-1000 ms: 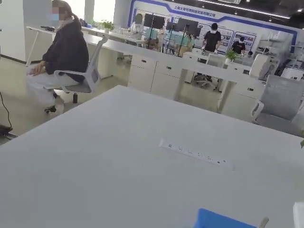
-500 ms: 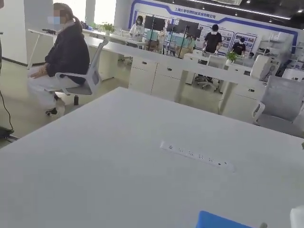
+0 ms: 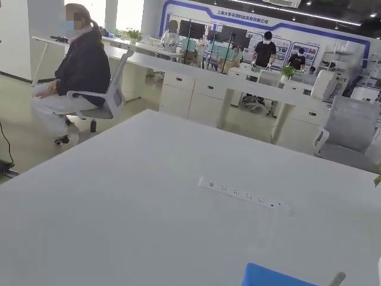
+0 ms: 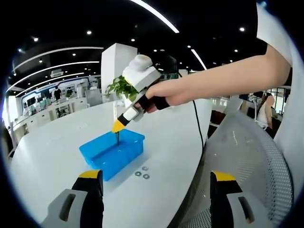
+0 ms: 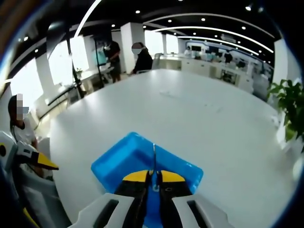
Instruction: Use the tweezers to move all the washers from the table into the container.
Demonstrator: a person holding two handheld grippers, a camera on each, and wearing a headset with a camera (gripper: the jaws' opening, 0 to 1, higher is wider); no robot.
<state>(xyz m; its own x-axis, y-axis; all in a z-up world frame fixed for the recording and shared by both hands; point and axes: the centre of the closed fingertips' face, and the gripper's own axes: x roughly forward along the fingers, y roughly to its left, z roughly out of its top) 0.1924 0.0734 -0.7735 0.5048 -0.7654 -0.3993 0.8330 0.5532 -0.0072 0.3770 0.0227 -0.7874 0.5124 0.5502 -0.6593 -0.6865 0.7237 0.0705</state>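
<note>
Right gripper, clamped on tweezers, poises tips over blue container at lower centre, seemingly depositing; left gripper gapes empty; three washers beside the container need precise pickup next.

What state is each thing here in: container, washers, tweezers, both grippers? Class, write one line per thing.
container: upright on the table, no lid.
washers: three, lying flat on the table beside the container, not in it.
tweezers: clamped, tips pointing down over the container.
right gripper: shut on the tweezers.
left gripper: open, holding nothing, jaws wide apart.
</note>
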